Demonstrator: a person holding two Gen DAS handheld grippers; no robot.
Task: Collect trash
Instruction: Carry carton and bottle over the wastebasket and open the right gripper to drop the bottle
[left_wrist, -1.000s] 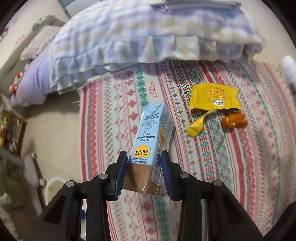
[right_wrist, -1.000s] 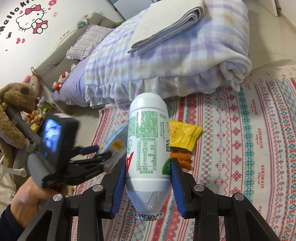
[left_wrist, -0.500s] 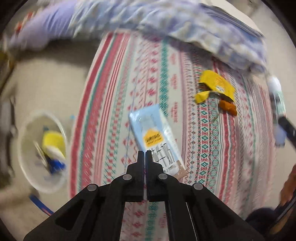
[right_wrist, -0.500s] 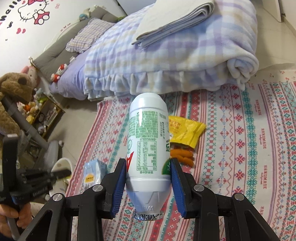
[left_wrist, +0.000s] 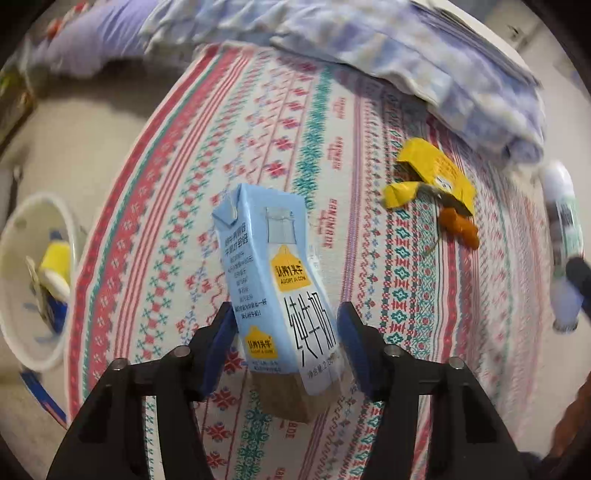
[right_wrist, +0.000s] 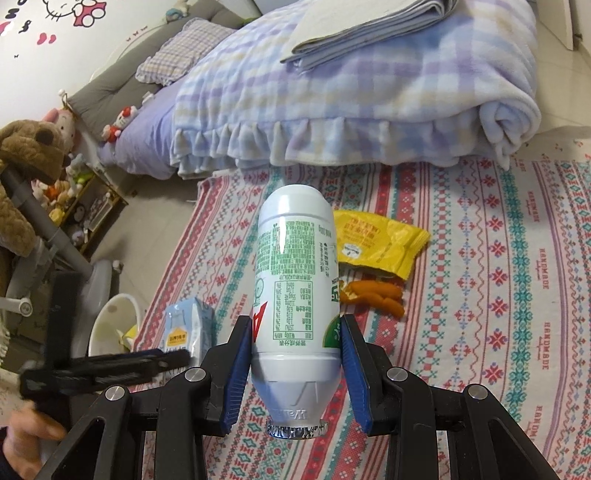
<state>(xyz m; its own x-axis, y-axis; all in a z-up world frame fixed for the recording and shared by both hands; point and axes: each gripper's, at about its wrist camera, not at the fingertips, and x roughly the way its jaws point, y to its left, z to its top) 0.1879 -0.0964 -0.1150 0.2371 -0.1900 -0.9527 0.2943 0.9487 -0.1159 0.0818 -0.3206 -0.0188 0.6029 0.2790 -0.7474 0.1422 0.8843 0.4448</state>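
A light-blue milk carton (left_wrist: 273, 280) lies on the patterned rug (left_wrist: 399, 295). My left gripper (left_wrist: 285, 310) points down over it; its jaws are opening, the carton's lower half sits between them, and a gap shows at the right pad. From the right wrist view the carton (right_wrist: 188, 328) shows beside the left gripper (right_wrist: 166, 363). My right gripper (right_wrist: 295, 325) is shut on a white bottle (right_wrist: 295, 280) with green print, held foil cap towards the camera. A torn yellow snack bag (left_wrist: 432, 170) and orange snack pieces (left_wrist: 460, 225) lie farther out on the rug.
A white bin (left_wrist: 55, 354) holding yellow and blue trash stands on the bare floor left of the rug. A bed with a plaid blanket (right_wrist: 369, 96) borders the rug's far side. Plush toys (right_wrist: 29, 155) and a grey frame (right_wrist: 44, 229) crowd the left.
A second ago my left gripper held the carton up. Then the carton lay on the rug with the jaws shut and empty. Now they have opened around it, lower down. The right keeps the bottle.
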